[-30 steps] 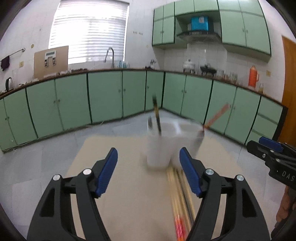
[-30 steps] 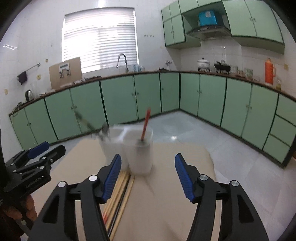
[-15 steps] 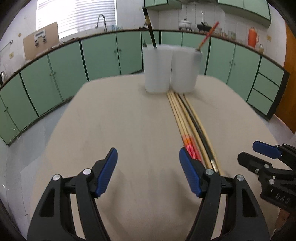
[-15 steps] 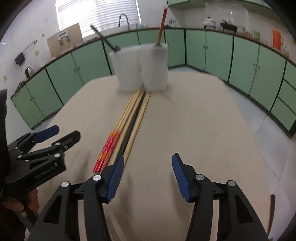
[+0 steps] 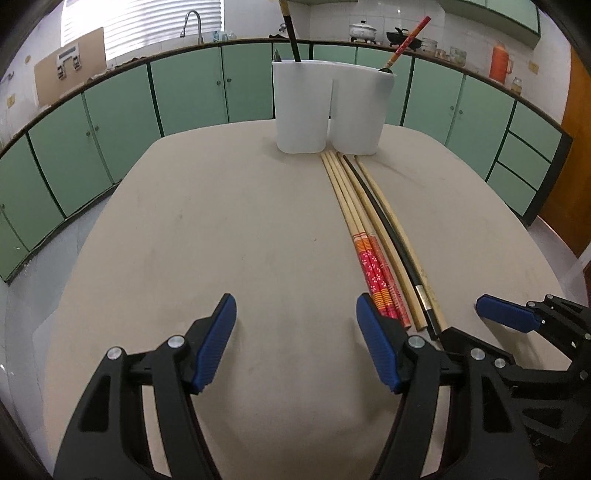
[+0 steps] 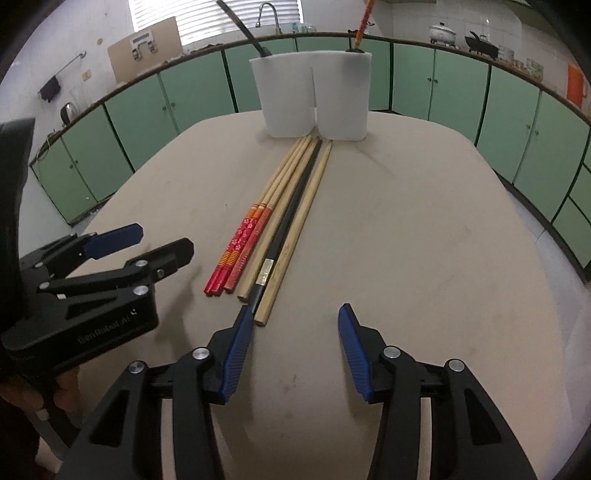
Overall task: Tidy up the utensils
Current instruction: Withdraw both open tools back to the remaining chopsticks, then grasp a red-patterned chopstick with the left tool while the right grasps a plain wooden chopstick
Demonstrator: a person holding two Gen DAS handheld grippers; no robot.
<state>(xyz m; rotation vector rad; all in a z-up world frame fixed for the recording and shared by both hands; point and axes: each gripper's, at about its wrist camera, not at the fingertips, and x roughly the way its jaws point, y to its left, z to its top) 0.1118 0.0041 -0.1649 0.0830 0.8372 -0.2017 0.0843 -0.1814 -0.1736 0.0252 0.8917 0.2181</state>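
Observation:
Several chopsticks (image 5: 369,236) lie side by side on the beige table (image 5: 221,221): three with red patterned ends, two plain wooden, one black. Their far tips touch a white two-compartment holder (image 5: 328,107). A dark utensil stands in the holder's left cup and a red patterned chopstick in its right. My left gripper (image 5: 295,317) is open over bare table, its right finger beside the red ends. My right gripper (image 6: 295,314) has closing jaws with nothing between them. The chopsticks' (image 6: 280,221) near ends lie at its left fingertip (image 6: 245,317). Each gripper appears in the other's view.
Green cabinets (image 5: 192,92) line the kitchen walls behind the table, under a counter with a sink tap (image 5: 192,22). The holder (image 6: 314,96) stands at the table's far edge. Bare tabletop spreads left of the chopsticks and right of them (image 6: 424,240).
Both grippers came down and tilted toward the table, so the chopsticks now lie close in front. The right gripper's jaws have narrowed. The left jaws look the same.

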